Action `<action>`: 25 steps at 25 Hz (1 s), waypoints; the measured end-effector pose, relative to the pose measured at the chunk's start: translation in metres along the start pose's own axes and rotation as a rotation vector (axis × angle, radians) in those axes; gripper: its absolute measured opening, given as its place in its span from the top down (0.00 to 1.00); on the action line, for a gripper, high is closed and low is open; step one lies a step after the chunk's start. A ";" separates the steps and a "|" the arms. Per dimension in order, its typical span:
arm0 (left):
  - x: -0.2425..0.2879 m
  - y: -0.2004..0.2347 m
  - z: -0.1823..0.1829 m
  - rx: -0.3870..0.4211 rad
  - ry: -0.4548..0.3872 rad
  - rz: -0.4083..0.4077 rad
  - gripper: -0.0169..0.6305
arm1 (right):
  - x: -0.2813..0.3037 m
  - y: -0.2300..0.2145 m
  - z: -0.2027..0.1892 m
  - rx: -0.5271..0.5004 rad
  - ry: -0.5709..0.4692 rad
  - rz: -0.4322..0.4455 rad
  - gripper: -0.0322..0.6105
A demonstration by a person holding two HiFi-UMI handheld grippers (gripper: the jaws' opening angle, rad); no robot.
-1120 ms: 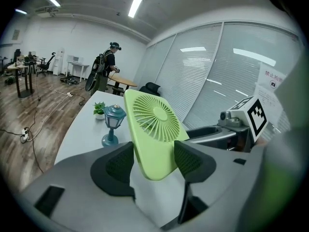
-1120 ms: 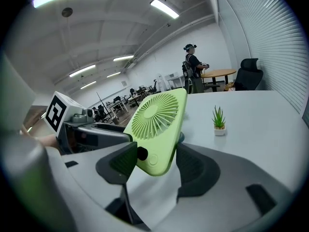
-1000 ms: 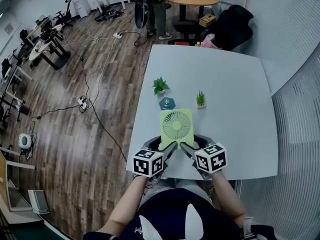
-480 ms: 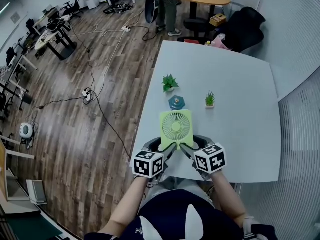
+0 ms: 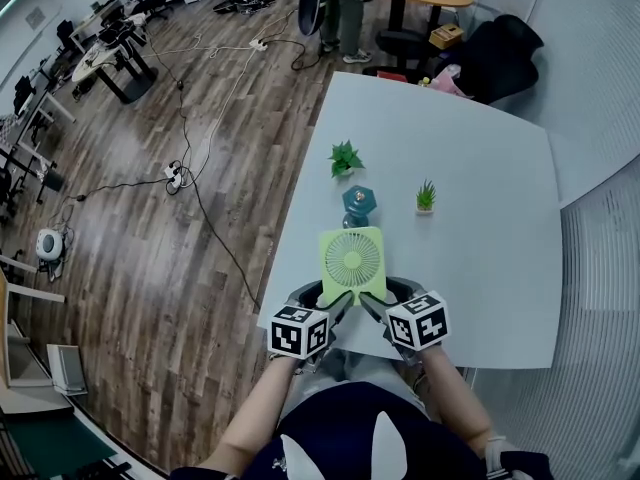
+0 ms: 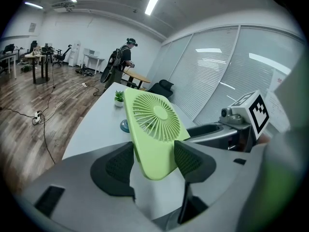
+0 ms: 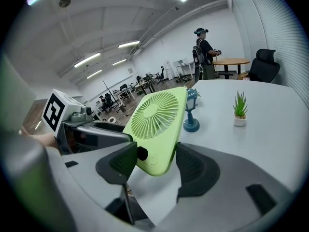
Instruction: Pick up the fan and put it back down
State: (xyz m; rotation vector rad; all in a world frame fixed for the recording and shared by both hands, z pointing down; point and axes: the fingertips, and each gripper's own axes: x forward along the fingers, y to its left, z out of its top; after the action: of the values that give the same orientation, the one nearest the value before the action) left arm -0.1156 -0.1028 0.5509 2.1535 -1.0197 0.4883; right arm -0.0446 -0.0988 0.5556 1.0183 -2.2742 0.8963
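While 2 grippers hold it, the square lime-green plastic fan (image 5: 352,265) sits tilted between them. The left gripper (image 5: 334,304) is clamped on 1 lower corner, and the right gripper (image 5: 373,304) is clamped on the other.

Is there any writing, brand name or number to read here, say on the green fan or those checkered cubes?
No readable text anywhere.
Fan: no print or logo shows.
Cubes on the left claw and right claw: only black-and-white square patterns, no letters or numbers.

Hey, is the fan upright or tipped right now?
Tipped. The fan leans back, grille facing up in the head view, its lower corners clamped by the left gripper and right gripper.
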 end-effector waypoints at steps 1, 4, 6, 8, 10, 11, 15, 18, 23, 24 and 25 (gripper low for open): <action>0.001 0.000 -0.003 -0.006 0.004 0.000 0.55 | 0.001 -0.001 -0.003 0.002 0.006 0.002 0.55; 0.006 0.003 -0.013 -0.026 0.020 0.001 0.55 | 0.006 -0.003 -0.012 0.007 0.027 0.006 0.55; 0.009 0.004 -0.021 -0.038 0.032 0.003 0.55 | 0.010 -0.005 -0.019 0.009 0.044 0.007 0.55; 0.012 0.006 -0.026 -0.045 0.044 0.006 0.55 | 0.012 -0.006 -0.024 0.011 0.061 0.009 0.55; 0.013 0.006 -0.031 -0.048 0.056 0.009 0.55 | 0.014 -0.007 -0.029 0.014 0.074 0.012 0.55; 0.013 0.007 -0.034 -0.048 0.062 0.010 0.55 | 0.015 -0.007 -0.031 0.014 0.079 0.013 0.55; 0.015 0.010 -0.045 -0.056 0.086 0.011 0.55 | 0.021 -0.006 -0.040 0.014 0.102 0.016 0.55; 0.018 0.013 -0.054 -0.064 0.104 0.015 0.55 | 0.025 -0.008 -0.049 0.019 0.122 0.019 0.55; 0.022 0.017 -0.070 -0.067 0.138 0.021 0.55 | 0.033 -0.009 -0.064 0.030 0.151 0.026 0.55; 0.022 0.018 -0.072 -0.066 0.144 0.022 0.55 | 0.035 -0.009 -0.066 0.031 0.157 0.026 0.55; 0.022 0.019 -0.075 -0.064 0.149 0.023 0.55 | 0.037 -0.008 -0.069 0.032 0.162 0.027 0.55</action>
State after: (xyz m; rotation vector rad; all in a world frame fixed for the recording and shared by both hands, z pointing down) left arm -0.1197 -0.0686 0.6241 2.0183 -0.9655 0.6098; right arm -0.0491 -0.0700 0.6282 0.8963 -2.1494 0.9923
